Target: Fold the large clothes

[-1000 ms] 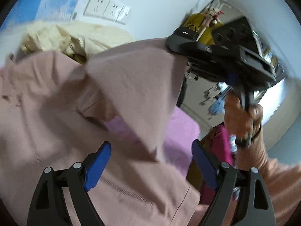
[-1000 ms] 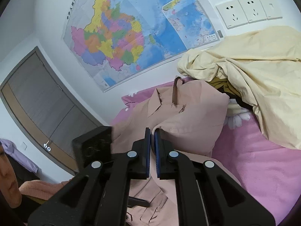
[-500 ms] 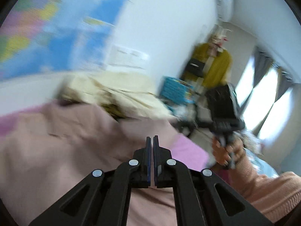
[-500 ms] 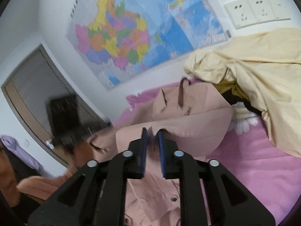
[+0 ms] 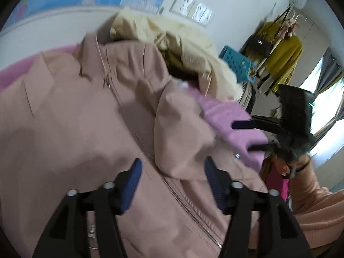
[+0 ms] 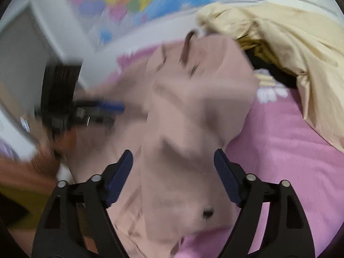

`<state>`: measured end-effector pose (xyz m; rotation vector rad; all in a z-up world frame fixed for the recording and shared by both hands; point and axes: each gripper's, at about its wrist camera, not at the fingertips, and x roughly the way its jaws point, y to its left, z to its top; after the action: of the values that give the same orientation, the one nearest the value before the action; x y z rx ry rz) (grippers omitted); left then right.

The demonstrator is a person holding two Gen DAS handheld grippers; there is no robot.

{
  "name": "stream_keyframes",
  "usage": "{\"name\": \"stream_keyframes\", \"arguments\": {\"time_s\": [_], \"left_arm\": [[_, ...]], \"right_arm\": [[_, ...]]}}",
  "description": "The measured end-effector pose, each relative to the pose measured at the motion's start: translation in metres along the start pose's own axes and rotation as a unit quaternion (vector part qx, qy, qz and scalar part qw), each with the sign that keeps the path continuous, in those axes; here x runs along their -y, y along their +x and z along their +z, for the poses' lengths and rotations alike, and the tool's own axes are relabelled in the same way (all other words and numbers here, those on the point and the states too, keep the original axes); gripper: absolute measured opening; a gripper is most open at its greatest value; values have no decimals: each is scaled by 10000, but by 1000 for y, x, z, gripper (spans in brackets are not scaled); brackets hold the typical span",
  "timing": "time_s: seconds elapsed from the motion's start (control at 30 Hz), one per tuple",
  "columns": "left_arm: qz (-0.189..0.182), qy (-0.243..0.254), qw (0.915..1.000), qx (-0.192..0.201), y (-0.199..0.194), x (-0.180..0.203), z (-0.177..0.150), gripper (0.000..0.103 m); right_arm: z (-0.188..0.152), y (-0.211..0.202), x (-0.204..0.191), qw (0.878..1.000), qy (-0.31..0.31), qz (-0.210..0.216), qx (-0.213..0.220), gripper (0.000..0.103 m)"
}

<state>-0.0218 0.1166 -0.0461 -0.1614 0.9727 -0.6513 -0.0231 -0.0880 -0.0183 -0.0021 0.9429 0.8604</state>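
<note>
A dusty-pink zip jacket (image 5: 86, 116) lies spread on the pink bedsheet (image 5: 228, 116), its right sleeve folded in across the front. My left gripper (image 5: 172, 178) is open and empty just above the zipper near the folded sleeve. My right gripper (image 6: 173, 172) is open and empty over the folded sleeve (image 6: 193, 116). In the left wrist view the right gripper (image 5: 247, 135) shows at the right with open jaws. In the right wrist view the left gripper (image 6: 103, 109) shows blurred at the left.
A heap of cream-yellow cloth (image 6: 290, 49) lies on the bed behind the jacket, against the wall with a map (image 6: 129, 0) and sockets (image 5: 193, 10). A blue basket (image 5: 236, 64) and a coat rack (image 5: 279, 43) stand beyond the bed.
Both grippers were shut half a second ago and are now open. The right gripper has let go of the sleeve, which now lies across the jacket front. Both views are blurred by motion.
</note>
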Motion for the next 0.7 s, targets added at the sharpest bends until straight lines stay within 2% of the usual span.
{"name": "stream_keyframes", "arguments": {"time_s": [0.07,0.13,0.17,0.2,0.23,0.27,0.33,0.37,0.4,0.43,0.5,0.57,0.63,0.7], "left_arm": [[79,-7,10000,-31,10,-2,-1,63],[129,-108,9999,7,12,-3,0,69],[198,-122,9997,46,12,-3,0,72],[246,-122,9996,81,12,-4,1,74],[276,-124,9995,122,10,-5,1,75],[301,-121,9993,179,6,-5,-1,76],[363,-132,9988,285,-3,-8,-1,76],[392,-145,9985,346,-10,-10,-3,76],[395,-160,9983,393,-15,-11,-3,76],[388,-188,9979,476,-24,-14,-3,76],[404,-230,9963,718,-45,-19,-2,76],[501,-249,9934,1000,-67,-25,0,76],[652,-273,9903,1194,-83,-29,1,76],[823,-348,9862,1396,-102,-37,1,76]], "right_arm": [[-11,15,-28,9967,-637,-282,-412,81],[-18,29,-50,9877,-1283,-573,-686,79],[-21,35,-55,9825,-1475,-823,-781,67],[-21,42,-56,9789,-1514,-981,-963,44],[-19,46,-52,9780,-1425,-1029,-1123,30],[-16,45,-49,9802,-1322,-933,-1138,12],[-2,28,-40,9903,-933,-535,-885,10],[11,7,-35,9968,-563,-123,-550,10],[24,-18,-33,9988,-288,359,-139,10],[33,-35,-34,9976,-184,654,155,10],[54,-77,-46,9876,-63,1318,849,10],[71,-93,-61,9755,-55,1827,1226,10],[87,-90,-77,9692,-132,2075,1321,11],[98,-64,-86,9630,-35,2438,1150,11]]}}
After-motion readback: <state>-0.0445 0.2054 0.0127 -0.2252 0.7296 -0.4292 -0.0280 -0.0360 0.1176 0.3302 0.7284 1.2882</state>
